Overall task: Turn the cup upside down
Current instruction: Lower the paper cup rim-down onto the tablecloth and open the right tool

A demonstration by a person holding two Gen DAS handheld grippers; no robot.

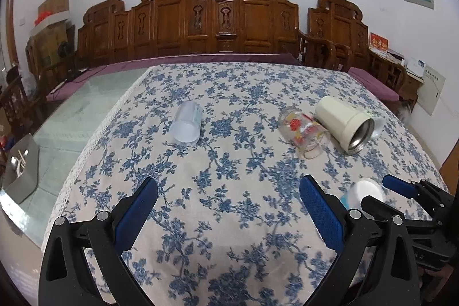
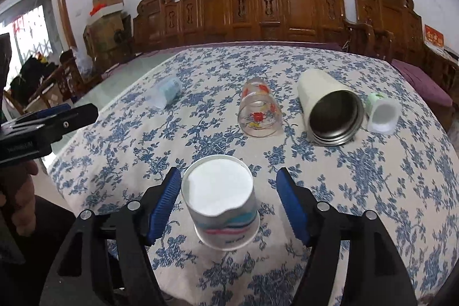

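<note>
We found the right gripper (image 2: pixel 228 202) spread wide, blue pads either side of the white paper cup with teal and pink stripes (image 2: pixel 222 202) but not clamping it; the cup stood upside down on the blue-floral tablecloth (image 2: pixel 373 177), base upward. The left gripper (image 1: pixel 228 208) was likewise released, holding nothing, over bare cloth. Farther off lay a clear glass with red flowers (image 2: pixel 259 112), a cream steel-lined tumbler (image 2: pixel 330 108), a small white cup (image 2: pixel 383 112) and a translucent plastic cup (image 1: pixel 186 122), all on their sides.

Both grippers: black plastic frames, silver pivot screws, blue ribbed pads on fingers (image 1: pixel 321 208); bare skin on hand (image 2: pixel 20 202).
</note>
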